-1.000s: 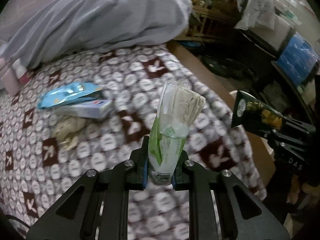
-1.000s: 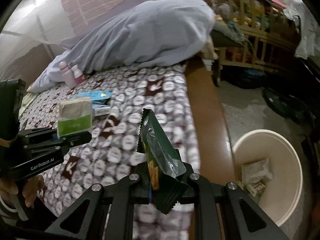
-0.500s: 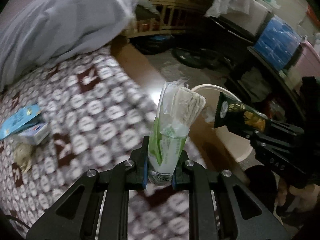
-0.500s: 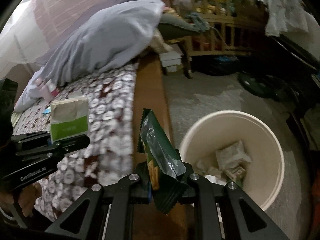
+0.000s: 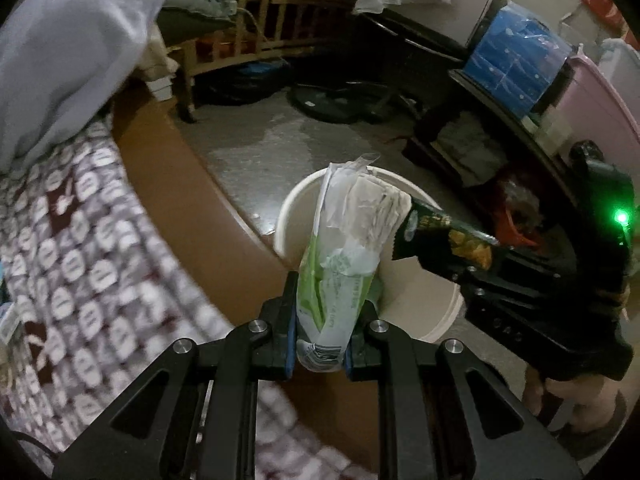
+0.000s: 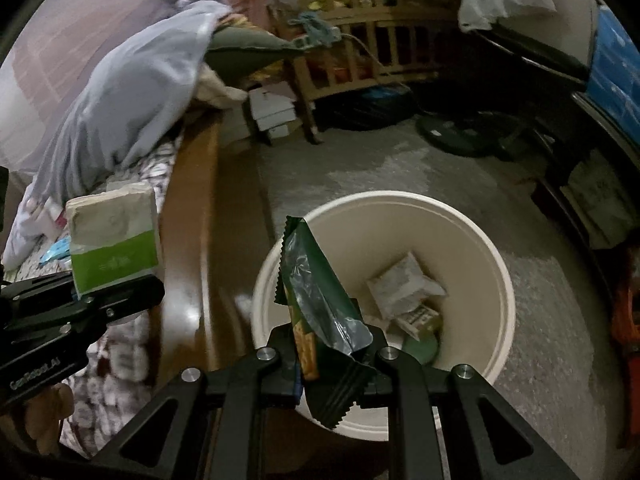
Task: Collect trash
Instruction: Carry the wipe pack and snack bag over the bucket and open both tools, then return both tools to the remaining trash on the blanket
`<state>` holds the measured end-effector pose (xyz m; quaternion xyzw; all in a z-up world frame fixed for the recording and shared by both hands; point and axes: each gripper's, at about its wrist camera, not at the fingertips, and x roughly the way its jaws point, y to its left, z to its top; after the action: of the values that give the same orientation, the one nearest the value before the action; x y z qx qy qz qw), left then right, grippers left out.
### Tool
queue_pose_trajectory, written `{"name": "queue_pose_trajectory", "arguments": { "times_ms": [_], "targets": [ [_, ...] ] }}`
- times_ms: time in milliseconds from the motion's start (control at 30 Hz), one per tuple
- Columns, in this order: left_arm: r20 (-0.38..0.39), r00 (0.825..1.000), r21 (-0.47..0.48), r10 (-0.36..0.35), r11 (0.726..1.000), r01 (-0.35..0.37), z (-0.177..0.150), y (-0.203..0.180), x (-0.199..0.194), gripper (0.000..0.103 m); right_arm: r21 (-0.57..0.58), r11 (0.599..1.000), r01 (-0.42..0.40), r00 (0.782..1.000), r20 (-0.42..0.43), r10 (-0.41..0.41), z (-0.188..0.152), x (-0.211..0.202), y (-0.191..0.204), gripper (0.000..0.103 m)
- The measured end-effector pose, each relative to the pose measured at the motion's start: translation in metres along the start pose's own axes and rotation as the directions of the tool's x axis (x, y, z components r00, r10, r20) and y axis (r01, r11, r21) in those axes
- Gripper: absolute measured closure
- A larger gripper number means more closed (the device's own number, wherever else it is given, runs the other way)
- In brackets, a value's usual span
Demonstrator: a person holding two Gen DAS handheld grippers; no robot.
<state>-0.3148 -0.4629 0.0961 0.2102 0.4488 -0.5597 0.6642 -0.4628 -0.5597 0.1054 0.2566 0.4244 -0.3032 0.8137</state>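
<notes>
Sticking up from left claw [image 5: 319,332]: tissue pack [image 5: 344,256]

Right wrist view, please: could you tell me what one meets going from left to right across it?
left gripper holding the tissue pack → wooden bed edge → green snack wrapper in the right gripper → cream trash bucket

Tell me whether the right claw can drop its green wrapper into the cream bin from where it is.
Probably yes: the right claw, shut on the green wrapper, sits over the cream bin, whose mouth is open with nothing between.
</notes>
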Motion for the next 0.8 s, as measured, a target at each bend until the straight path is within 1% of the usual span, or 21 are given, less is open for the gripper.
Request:
{"name": "queue_pose_trajectory", "arguments": {
  "times_ms": [100,133,167,200,233,267,300,367,500,633,767,800],
  "targets": [
    [-0.003,1.000,0.006,-0.031,1.000,0.031,0.005,-0.004,0.004,0.086,0.029,0.999,0.019,1.000,-0.003,-0.019,0.000,0.003,-0.010,0.088],
    [-0.002,0.999,0.007,-0.039,0.999,0.039,0.005,-0.005,0.004,0.084,0.043,0.999,0.028,1.000,-0.007,-0.028,0.001,0.004,-0.015,0.088],
    [0.000,0.999,0.004,-0.050,0.999,0.050,0.006,-0.006,0.005,0.076,0.053,0.998,0.036,0.999,-0.010,-0.035,0.001,0.005,-0.018,0.088],
    [0.003,0.998,-0.004,-0.065,0.998,0.065,0.007,-0.005,0.005,0.068,0.061,0.997,0.043,0.999,-0.011,-0.042,0.001,0.006,-0.020,0.084],
    [0.006,0.997,-0.020,-0.080,0.997,0.080,0.008,-0.003,0.005,0.054,0.072,0.996,0.059,0.998,-0.010,-0.058,0.000,0.006,-0.023,0.070],
    [0.008,0.996,-0.037,-0.093,0.995,0.093,0.008,-0.001,0.004,0.045,0.085,0.994,0.067,0.998,-0.003,-0.067,0.000,0.006,-0.025,0.063],
    [0.015,0.994,-0.054,-0.104,0.993,0.105,0.009,0.002,0.004,0.045,0.095,0.993,0.068,0.998,0.004,-0.069,0.000,0.005,-0.026,0.057],
    [0.013,0.995,-0.066,-0.100,0.993,0.101,0.008,0.005,0.004,0.044,0.102,0.992,0.071,0.997,0.002,-0.071,0.000,0.005,-0.027,0.057],
    [0.006,0.998,-0.074,-0.061,0.995,0.061,0.002,0.014,0.001,0.044,0.089,0.994,0.063,0.998,-0.015,-0.062,0.000,0.010,-0.022,0.057],
    [0.009,1.000,-0.081,-0.010,0.997,0.011,-0.005,0.022,-0.002,0.044,0.084,0.995,0.047,0.999,-0.020,-0.046,-0.002,0.011,-0.014,0.057],
    [0.017,0.999,-0.083,0.040,0.996,-0.039,-0.012,0.032,-0.009,0.044,0.050,0.998,0.042,0.999,-0.014,-0.041,0.000,0.009,0.001,0.057],
    [0.020,0.998,-0.083,0.062,0.995,-0.061,-0.014,0.035,-0.011,0.044,0.044,0.998,0.040,0.999,-0.012,-0.040,0.001,0.008,0.005,0.057]
  ]
}}
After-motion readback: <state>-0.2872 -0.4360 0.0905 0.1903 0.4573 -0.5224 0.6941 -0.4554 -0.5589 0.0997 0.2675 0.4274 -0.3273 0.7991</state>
